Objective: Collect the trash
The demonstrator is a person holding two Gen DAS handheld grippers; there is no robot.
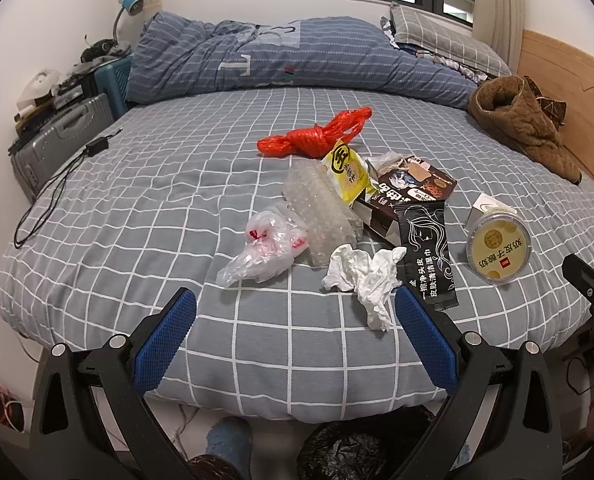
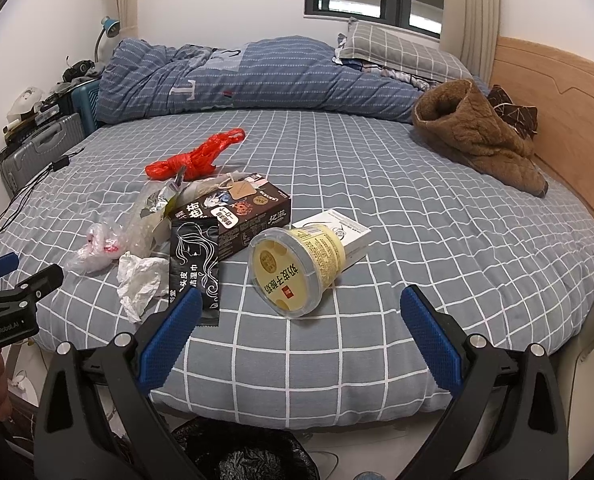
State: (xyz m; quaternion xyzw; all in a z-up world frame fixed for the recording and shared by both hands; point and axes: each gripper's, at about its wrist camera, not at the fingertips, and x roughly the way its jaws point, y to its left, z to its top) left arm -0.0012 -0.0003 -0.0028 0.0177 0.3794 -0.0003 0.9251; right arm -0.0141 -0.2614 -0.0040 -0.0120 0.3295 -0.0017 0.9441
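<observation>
Checked bed, lidded yellow cup on its side, black bag below, left claw and right claw wide open, empty.

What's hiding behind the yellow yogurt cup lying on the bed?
A small white box lies right behind the yellow yogurt cup, and the tipped cup's far end leans against it. The cup covers the box's near side, so what is printed there cannot be seen.

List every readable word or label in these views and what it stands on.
"GenRobot.AI": side of the left gripper.
"奶皮子酸奶": lid of the yogurt cup.
"头皮清洁湿巾": black sachet.
"亿滋": brown box.
Yellow snack wrapper and white box: print too small.
</observation>
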